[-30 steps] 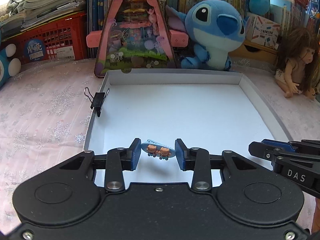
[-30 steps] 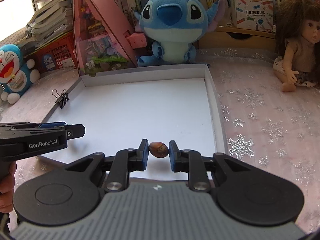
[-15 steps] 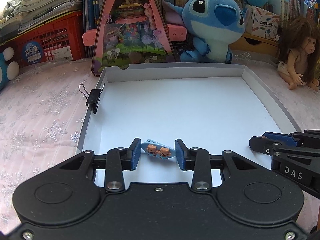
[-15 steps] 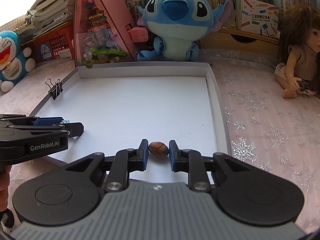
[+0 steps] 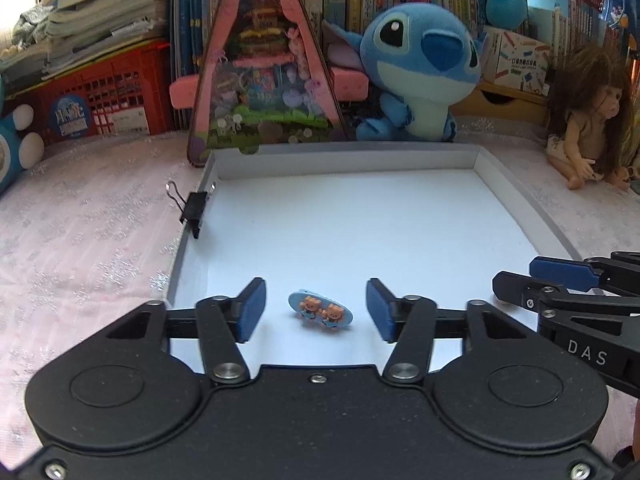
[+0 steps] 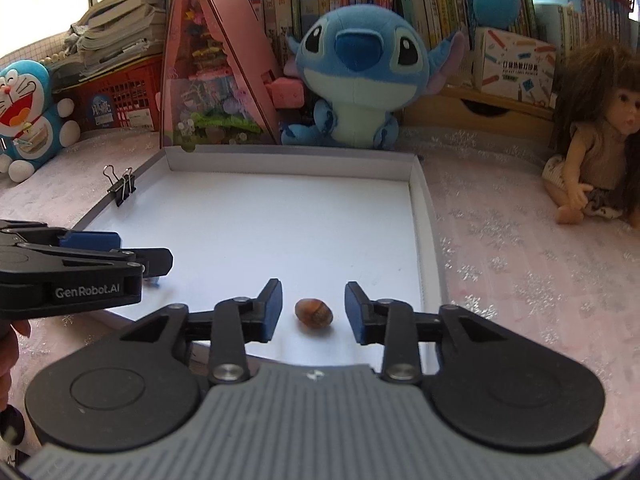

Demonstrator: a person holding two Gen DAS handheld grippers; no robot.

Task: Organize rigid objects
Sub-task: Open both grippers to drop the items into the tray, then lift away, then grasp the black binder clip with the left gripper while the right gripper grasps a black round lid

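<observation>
Nut [image 6: 314, 311] lower centre, light, hard, rolls; pinch sides; right gripper [image 6: 313, 312] jaws opening around it, left gripper [image 5: 316, 310] jaws opening around clip [image 5: 321, 313]

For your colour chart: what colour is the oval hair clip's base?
Light blue oval hair clip with two orange bears; left wrist view.

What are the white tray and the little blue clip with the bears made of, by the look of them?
The white tray looks like matte cardboard: thin folded walls, no shine. The blue clip seems moulded plastic, smooth and evenly coloured, with two raised orange bears; whether it has any metal parts cannot be seen.
</observation>
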